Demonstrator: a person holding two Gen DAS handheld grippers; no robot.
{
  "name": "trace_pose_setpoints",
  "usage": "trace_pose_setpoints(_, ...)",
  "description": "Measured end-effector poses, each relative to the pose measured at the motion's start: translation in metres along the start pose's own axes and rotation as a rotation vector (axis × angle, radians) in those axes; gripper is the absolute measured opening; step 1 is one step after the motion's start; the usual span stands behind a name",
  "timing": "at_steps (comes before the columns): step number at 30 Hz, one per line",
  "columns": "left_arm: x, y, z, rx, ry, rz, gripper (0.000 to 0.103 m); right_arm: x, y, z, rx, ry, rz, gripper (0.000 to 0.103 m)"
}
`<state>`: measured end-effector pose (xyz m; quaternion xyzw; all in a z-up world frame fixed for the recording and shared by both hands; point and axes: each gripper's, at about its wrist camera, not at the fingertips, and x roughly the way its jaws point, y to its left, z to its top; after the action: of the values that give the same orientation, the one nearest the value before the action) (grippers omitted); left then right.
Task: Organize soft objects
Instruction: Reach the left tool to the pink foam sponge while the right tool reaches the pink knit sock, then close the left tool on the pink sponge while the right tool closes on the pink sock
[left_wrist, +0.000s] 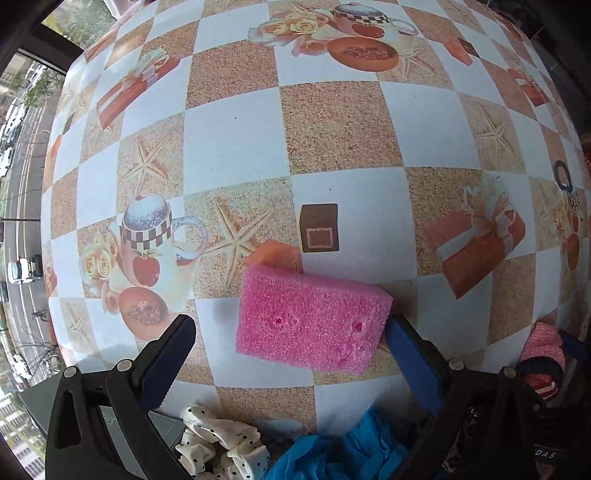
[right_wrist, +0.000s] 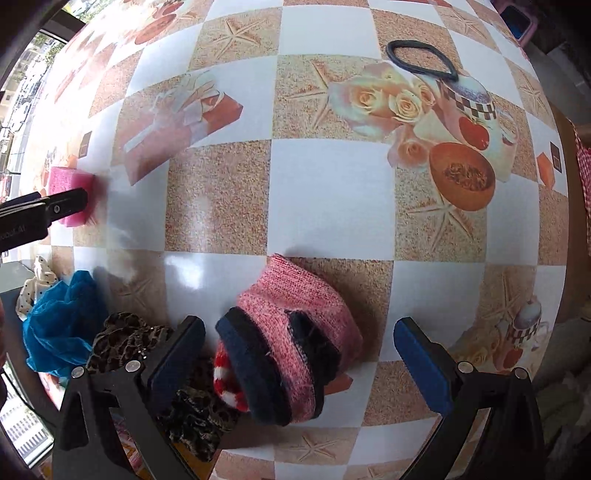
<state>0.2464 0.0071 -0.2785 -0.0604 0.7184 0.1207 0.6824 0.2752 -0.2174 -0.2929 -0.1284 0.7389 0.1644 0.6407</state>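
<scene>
Left gripper (left_wrist: 291, 339), jaws spread wide, straddles the pink sponge (left_wrist: 312, 319), which lies flat on the tabletop (left_wrist: 236, 147). The right-hand pad (left_wrist: 413, 354) sits just beside or touching the sponge's short end; the other pad stands well apart from it, so nothing is pinched yet. The spread suits the sponge's long side, probably ahead of a closing grasp.

Right gripper (right_wrist: 299, 350), jaws likewise spread, hovers about the pink knitted item (right_wrist: 295, 332) with dark cuffs, lying free between the pads; neither pad clearly touches it.

Along the near edge of the tabletop the soft things lie bunched: a white polka-dot scrunchie (left_wrist: 221, 443), crumpled blue fabric (right_wrist: 59, 325), a leopard-print cloth (right_wrist: 129, 339) and a red-and-white striped piece (right_wrist: 225, 380), which suggests that edge serves as the gathering place. A black hair band (right_wrist: 421, 59) lies apart, toward the far edge, seemingly not yet gathered.
</scene>
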Motion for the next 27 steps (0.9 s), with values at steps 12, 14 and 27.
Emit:
trace_pose_setpoints(12, 0.018, 0.021, 0.008, -0.071, 0.035, -0.101, 0.103, 0.006, 0.002, 0.009, -0.021, -0.019, -0.064, 0.103)
trace_pose_setpoints(14, 0.02, 0.024, 0.008, -0.07, 0.032, -0.101, 0.103, 0.006, 0.002, 0.004, -0.023, -0.016, -0.064, 0.103)
trace_pose_setpoints(27, 0.002, -0.001, 0.009, 0.011, -0.011, -0.09, 0.091, 0.003, 0.004, -0.002, -0.04, -0.02, -0.072, 0.097)
